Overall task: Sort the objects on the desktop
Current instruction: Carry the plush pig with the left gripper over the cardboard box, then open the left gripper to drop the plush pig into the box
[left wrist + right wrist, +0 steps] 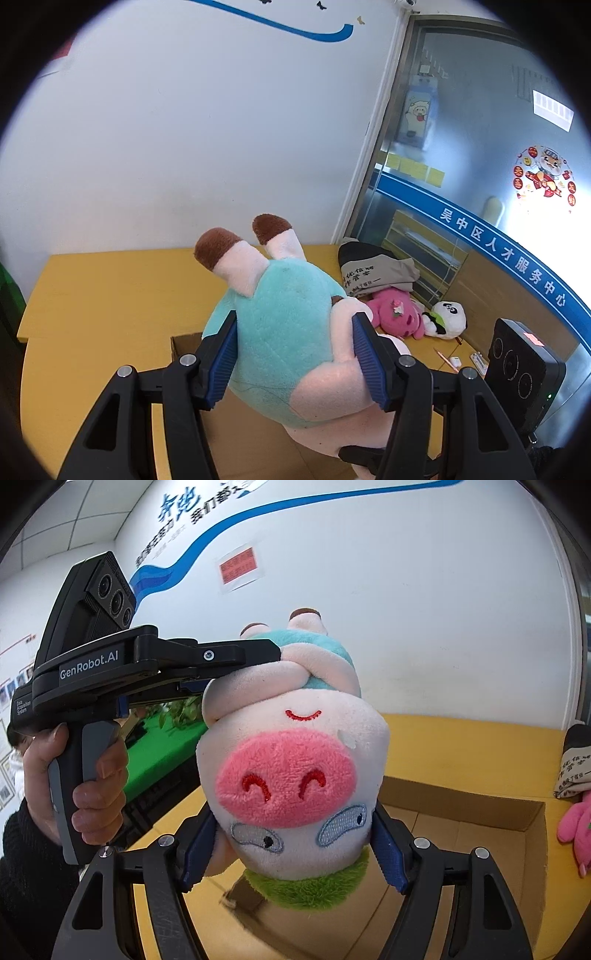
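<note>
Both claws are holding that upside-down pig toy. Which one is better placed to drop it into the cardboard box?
Probably the right claw: it clamps the plush pig by the head, directly over the open cardboard box. The left claw grips the body higher up.

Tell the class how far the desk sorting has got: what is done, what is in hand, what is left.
Done: nothing shows inside the visible part of the cardboard box. In hand: both the left gripper and right gripper clamp the pig plush, upside down above the box. Left: the pink plush, panda plush and folded bag on the yellow desk.
</note>
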Action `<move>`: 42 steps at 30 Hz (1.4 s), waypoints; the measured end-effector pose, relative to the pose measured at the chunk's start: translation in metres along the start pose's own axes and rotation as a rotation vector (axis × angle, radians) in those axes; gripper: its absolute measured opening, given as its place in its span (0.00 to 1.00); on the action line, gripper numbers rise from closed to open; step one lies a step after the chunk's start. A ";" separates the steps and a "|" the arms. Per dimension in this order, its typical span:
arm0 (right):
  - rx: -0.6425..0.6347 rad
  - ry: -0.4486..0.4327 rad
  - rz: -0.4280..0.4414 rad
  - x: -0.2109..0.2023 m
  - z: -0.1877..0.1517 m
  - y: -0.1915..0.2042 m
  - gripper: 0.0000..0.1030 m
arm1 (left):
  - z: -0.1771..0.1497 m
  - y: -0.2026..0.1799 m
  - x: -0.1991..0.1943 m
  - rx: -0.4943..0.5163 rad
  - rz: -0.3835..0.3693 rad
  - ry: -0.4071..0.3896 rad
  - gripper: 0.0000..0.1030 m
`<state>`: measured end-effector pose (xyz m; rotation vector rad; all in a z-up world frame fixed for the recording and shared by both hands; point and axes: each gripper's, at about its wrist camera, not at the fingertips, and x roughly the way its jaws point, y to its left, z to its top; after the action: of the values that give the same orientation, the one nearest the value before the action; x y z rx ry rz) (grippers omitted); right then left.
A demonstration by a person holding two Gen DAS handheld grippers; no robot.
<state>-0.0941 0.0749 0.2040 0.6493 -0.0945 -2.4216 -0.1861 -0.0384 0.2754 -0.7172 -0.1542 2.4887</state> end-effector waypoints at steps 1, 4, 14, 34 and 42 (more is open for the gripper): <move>0.015 0.002 -0.001 0.009 0.003 -0.005 0.77 | 0.003 0.007 0.011 0.001 0.002 0.012 0.57; 0.088 0.019 0.006 0.039 0.002 -0.028 0.77 | 0.006 0.032 0.049 -0.012 0.010 0.065 0.57; 0.331 0.207 0.018 0.171 -0.034 -0.091 0.77 | -0.034 0.116 0.181 -0.099 0.024 0.274 0.56; 0.501 0.419 0.159 0.187 -0.066 -0.128 1.00 | -0.055 0.146 0.164 -0.127 0.251 0.279 0.63; 0.197 0.323 0.084 -0.024 -0.066 -0.147 1.00 | -0.143 0.083 0.079 -0.003 0.183 0.366 0.63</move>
<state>-0.1272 0.2128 0.1244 1.0952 -0.2233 -2.2130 -0.2059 -0.0723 0.0965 -1.2202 0.0442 2.4735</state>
